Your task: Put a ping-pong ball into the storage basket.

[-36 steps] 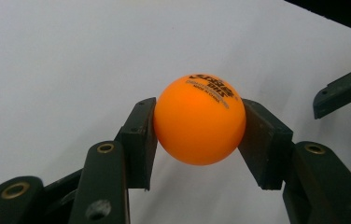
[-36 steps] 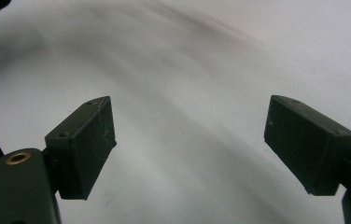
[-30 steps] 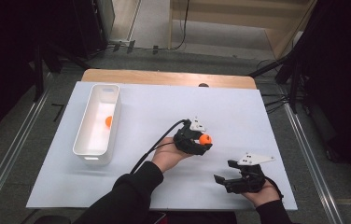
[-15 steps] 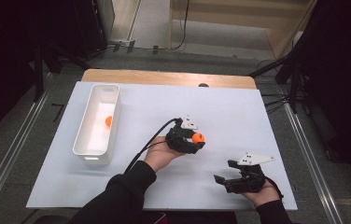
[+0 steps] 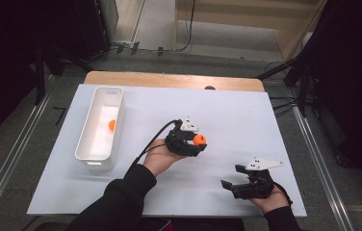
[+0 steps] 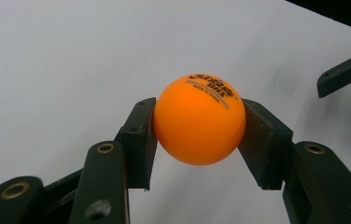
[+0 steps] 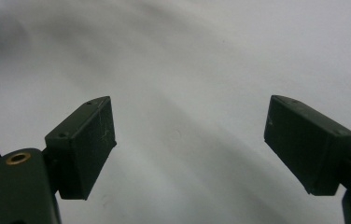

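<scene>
White tabletop is lying mostly bare — wide open sheet stretching between the white bin at the left and the right edge. The bin is standing as the only raised obstacle, its walls blocking level passes; one orange ball is sitting inside it. Left tongs are occupying the middle, clamping an orange ball, cable trailing back toward the sleeve. Right tongs are resting near the front-right corner, well apart from the left — free lane running between them. Far half is staying unobstructed.
</scene>
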Motion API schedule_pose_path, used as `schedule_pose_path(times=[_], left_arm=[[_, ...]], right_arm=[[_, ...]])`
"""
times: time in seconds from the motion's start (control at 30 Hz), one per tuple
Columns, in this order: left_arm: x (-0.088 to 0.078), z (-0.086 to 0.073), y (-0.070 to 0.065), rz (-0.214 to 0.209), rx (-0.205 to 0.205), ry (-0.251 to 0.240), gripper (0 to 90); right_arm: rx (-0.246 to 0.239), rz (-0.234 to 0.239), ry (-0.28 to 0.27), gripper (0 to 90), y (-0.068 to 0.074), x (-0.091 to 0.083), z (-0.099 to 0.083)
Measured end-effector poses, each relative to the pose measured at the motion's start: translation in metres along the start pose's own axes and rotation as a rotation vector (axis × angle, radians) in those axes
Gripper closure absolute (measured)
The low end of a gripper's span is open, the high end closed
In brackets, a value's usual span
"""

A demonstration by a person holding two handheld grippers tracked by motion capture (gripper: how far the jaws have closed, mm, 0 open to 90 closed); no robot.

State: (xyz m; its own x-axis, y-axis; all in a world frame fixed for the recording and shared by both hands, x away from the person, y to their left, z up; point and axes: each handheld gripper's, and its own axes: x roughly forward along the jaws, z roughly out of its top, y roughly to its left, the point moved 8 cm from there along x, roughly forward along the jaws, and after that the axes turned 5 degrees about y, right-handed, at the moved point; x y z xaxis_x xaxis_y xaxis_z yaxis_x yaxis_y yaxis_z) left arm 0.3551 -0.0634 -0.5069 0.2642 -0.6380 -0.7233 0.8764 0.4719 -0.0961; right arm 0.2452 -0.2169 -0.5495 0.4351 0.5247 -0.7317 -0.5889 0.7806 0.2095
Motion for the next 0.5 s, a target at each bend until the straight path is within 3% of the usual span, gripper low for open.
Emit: schedule_pose_path(times=[0.5], left_arm=[[-0.018,-0.001,0.003,-0.013,-0.031,-0.009,50.3]], right_arm=[[-0.011,0.010,0.002,14.9,0.003,0.000,0.001]])
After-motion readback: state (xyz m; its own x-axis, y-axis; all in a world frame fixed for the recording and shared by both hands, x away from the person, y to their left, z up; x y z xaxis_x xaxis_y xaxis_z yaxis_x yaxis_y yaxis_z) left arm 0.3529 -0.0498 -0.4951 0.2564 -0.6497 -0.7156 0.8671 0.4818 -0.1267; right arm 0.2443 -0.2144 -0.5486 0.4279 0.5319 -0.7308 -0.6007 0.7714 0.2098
